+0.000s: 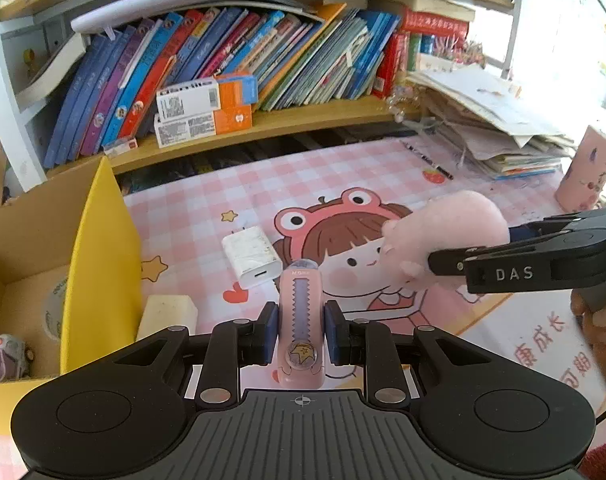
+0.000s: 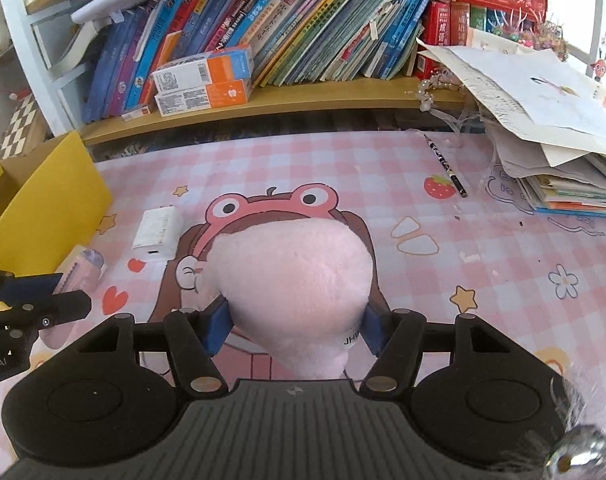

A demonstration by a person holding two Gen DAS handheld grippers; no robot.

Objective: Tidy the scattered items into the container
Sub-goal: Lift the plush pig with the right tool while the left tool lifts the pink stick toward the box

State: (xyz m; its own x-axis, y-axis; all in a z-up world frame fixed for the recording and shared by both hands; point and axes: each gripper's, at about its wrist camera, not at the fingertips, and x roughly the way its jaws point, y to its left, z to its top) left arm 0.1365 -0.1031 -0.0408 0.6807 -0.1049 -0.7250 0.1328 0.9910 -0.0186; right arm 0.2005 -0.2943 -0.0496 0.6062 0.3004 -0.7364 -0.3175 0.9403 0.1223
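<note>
Bench (image 2: 483,240) under a pink checked mat printed with a cartoon child in a frog hood, backed at twelve o'clock by a shelf of leaning books (image 2: 287,36); a heap of papers (image 2: 543,120) lies at two o'clock in the right wrist view. Cardboard box (image 1: 103,248) with yellow flaps stands open at nine o'clock in the left wrist view, a small grey toy (image 1: 7,356) lying on its floor. Pink plush toy (image 2: 291,276) sits between the fingers of the right gripper (image 2: 295,332), whose blue pads press into its narrow lower part; the toy is raised off the mat, its round bulk filling the centre of the right wrist view, and it shows at three o'clock in the left wrist view. Left gripper (image 1: 301,336) has its fingers closed on a pink utility knife (image 1: 301,320) with a toothed purple slider, held lengthwise along the fingers and clear of the mat. White charger block (image 1: 252,256) lies on the mat at eleven o'clock from the knife tip, well apart from the box. Pale rectangular eraser (image 1: 167,314) lies just beside the yellow flap. Patterned pencil (image 2: 447,164) lies near the papers, beside a printed strawberry.
</note>
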